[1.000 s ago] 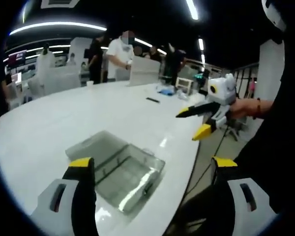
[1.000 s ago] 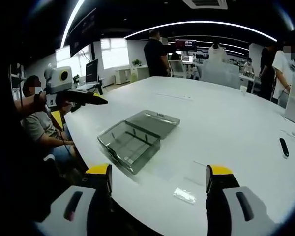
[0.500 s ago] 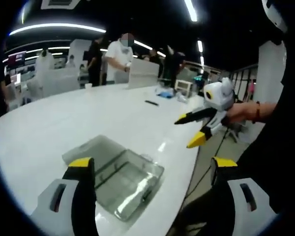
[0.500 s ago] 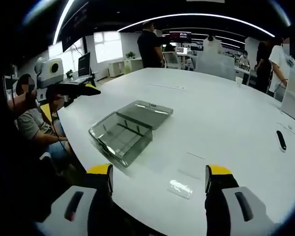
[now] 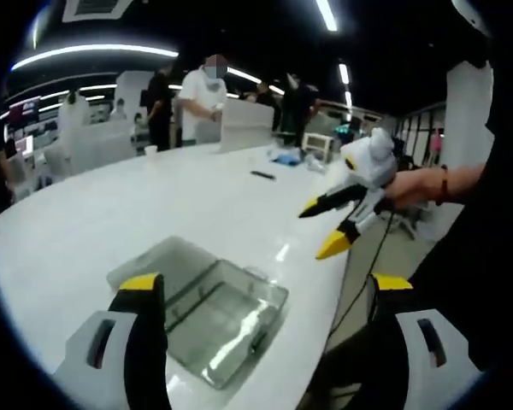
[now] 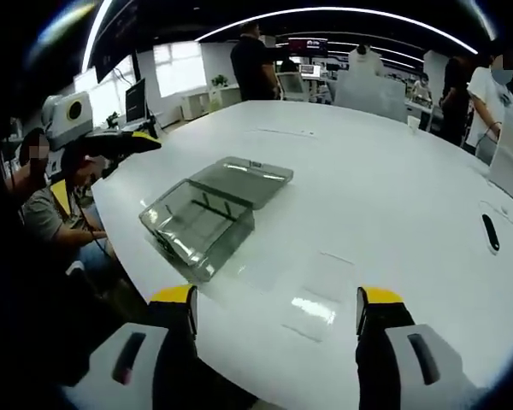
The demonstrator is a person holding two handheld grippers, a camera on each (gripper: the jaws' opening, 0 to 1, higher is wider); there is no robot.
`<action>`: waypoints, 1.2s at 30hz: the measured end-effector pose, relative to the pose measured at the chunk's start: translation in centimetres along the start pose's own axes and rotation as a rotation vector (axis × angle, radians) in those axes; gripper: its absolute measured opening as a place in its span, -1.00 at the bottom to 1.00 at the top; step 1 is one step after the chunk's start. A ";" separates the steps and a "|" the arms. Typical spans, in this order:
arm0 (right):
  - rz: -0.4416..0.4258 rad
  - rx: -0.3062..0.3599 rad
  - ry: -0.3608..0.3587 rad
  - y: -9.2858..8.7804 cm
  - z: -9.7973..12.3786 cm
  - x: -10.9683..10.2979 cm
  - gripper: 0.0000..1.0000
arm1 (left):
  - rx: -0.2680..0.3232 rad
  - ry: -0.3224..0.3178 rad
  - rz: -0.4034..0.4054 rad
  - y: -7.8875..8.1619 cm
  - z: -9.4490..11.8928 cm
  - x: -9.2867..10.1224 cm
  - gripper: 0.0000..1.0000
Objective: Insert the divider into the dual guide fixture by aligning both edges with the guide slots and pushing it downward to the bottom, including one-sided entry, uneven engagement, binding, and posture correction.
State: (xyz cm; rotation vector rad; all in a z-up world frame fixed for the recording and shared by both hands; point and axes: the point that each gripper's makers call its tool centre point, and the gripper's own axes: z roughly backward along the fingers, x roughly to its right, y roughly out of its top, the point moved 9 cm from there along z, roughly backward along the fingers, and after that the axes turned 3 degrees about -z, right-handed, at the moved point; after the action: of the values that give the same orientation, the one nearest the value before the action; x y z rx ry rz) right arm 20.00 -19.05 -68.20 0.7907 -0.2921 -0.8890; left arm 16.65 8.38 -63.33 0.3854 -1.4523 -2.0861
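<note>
- Compared with a second ago, the clear flat rectangular plastic divider [image 6: 312, 306] is seen nearer the middle between the right tool's [image 6: 275, 307] jaws in the right gripper view, and it looks larger; the whole picture has shifted, so the camera was moved, not the divider.
- In the left gripper view the right tool [image 5: 323, 227] is seen lower and tipped more toward the desk than in the earlier frames.
- The clear smoky plastic hinged box fixture [image 6: 207, 212] is seen in the same spot on the large white oval desk [image 6: 393, 196]; no change in its lid.
- Counts: one fixture box, one divider, two tools, one desk. One small dark oblong object [image 6: 489, 232] is seen far out on the desk.
- Fixture: transparent grey tray with lid laid open flat beside it, thin upright guide ribs seen inside the tray; it sits near the desk edge. In the left gripper view it [image 5: 203, 307] is seen just ahead of the left tool [image 5: 267, 289].
- Divider: thin, see-through, glossy sheet lying flat on the desk, apart from the fixture, just ahead of the right tool, touched by neither jaw.
- Left tool: jaws spread wide, nothing held.
- Right tool: jaws spread wide, nothing held; yellow tips parted.
- Several people are seen standing and sitting in the background; number cannot be told.
</note>
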 end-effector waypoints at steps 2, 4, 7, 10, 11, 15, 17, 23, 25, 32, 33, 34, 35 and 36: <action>-0.016 0.000 -0.005 0.1 0.0 0.3 0.47 | -0.002 -0.006 -0.007 0.0 -0.1 0.2 0.93; -0.026 -0.005 -0.010 0.1 0.0 0.6 0.45 | -0.025 -0.003 -0.025 0.0 -0.3 0.4 0.93; -0.028 -0.026 -0.017 -0.1 -0.2 0.8 0.43 | -0.019 -0.009 -0.019 -0.1 -0.4 0.7 0.93; -0.031 -0.050 -0.028 -0.4 -0.4 1.0 0.41 | -0.020 -0.006 -0.019 -0.1 -0.4 0.7 0.93; -0.031 -0.055 -0.029 -0.4 -0.4 1.0 0.40 | -0.023 -0.003 -0.021 -0.1 -0.3 0.7 0.92; -0.029 -0.078 -0.017 -0.5 -0.9 0.9 0.37 | -0.022 0.002 -0.012 -0.2 -0.3 0.6 0.92; -0.022 -0.090 -0.023 -0.5 -1.0 0.9 0.38 | -0.013 0.001 -0.006 -0.1 -0.3 0.6 0.92; -0.011 -0.141 -0.030 -0.5 -1.8 1.4 0.26 | -0.016 0.000 -0.007 0.0 -0.4 0.4 0.91; -0.006 -0.150 -0.036 -0.7 -2.0 1.6 0.27 | -0.012 -0.004 -0.001 0.0 -0.4 0.3 0.91; -0.021 -0.175 -0.040 -1.0 -2.6 1.8 0.26 | -0.010 0.001 0.006 -0.1 -0.5 -0.2 0.90; -0.025 -0.179 -0.040 -1.1 -2.7 1.8 0.25 | -0.011 0.003 0.011 -0.2 -0.6 -0.2 0.90; -0.028 -0.183 -0.040 -1.1 -2.8 1.9 0.24 | -0.014 0.004 0.015 -0.2 -0.6 -0.2 0.90; -0.028 -0.183 -0.042 -1.1 -2.9 1.9 0.23 | -0.012 0.004 0.017 -0.2 -0.7 -0.2 0.90; -0.032 -0.186 -0.045 -1.2 -3.1 2.0 0.22 | -0.008 0.003 0.015 -0.2 -0.7 -0.2 0.90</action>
State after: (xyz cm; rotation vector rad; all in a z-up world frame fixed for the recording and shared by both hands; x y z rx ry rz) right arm 22.15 -19.55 -71.38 0.6056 -0.2330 -0.9498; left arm 17.16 7.98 -63.77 0.3731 -1.4398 -2.0777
